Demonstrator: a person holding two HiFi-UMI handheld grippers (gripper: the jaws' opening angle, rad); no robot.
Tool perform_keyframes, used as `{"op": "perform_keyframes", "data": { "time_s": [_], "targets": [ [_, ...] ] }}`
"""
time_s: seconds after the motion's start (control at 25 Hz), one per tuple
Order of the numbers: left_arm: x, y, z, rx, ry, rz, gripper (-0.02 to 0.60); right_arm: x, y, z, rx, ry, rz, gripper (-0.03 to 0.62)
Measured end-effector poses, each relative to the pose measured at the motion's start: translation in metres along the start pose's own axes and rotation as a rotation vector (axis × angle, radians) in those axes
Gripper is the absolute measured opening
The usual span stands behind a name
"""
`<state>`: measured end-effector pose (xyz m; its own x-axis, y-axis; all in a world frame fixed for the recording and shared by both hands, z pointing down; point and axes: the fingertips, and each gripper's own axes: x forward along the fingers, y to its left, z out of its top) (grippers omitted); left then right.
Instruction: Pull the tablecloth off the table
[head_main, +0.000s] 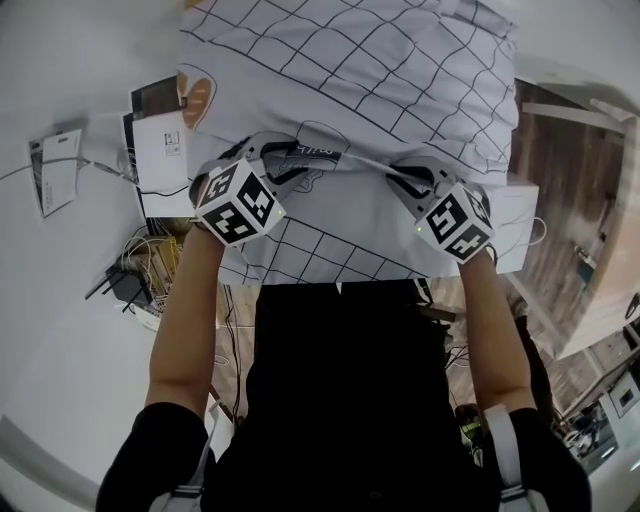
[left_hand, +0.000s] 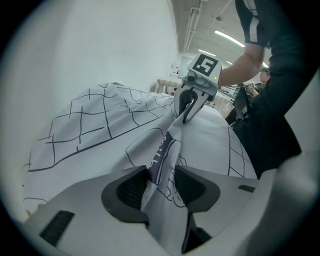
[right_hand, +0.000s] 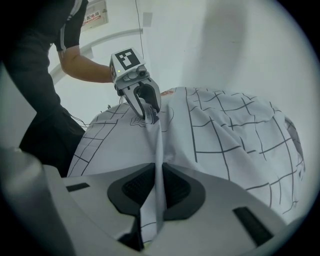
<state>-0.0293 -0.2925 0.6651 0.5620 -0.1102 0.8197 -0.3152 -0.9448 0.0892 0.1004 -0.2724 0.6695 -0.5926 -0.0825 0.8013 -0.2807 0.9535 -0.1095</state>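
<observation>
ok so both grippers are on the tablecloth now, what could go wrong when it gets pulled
1. The left gripper holds a thicker, looser-looking bunch of the tablecloth than the right gripper, which pinches a thin fold tight. The left side may slip, so the cloth would come off skewed.
2. The white box and cables sit right beside the cloth's left edge and might get snagged or dragged.

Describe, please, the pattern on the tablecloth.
White with a thin dark grid; the tablecloth shows best in the head view.
</observation>
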Motion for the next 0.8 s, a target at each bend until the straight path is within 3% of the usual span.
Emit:
{"op": "perform_keyframes", "data": {
  "time_s": [0.16,0.32,0.52,0.8],
  "targets": [
    [0.000,0.000,-0.001,-0.104,0.006,-0.025,0.132,0.001,-0.002,0.000,0.010,-0.015,-0.020,0.052],
    [0.002,-0.008,0.000,-0.113,0.015,-0.035,0.036,-0.001,-0.005,-0.001,0.091,-0.050,-0.021,0.051],
    [-0.007,-0.010,0.000,-0.280,-0.129,-0.044,0.021,-0.001,-0.005,0.002,0.158,-0.089,-0.005,0.042],
    [-0.029,-0.013,0.020,-0.359,-0.260,-0.040,0.018,-0.027,0.001,0.018,0.172,-0.171,-0.065,0.020]
  ]
}}
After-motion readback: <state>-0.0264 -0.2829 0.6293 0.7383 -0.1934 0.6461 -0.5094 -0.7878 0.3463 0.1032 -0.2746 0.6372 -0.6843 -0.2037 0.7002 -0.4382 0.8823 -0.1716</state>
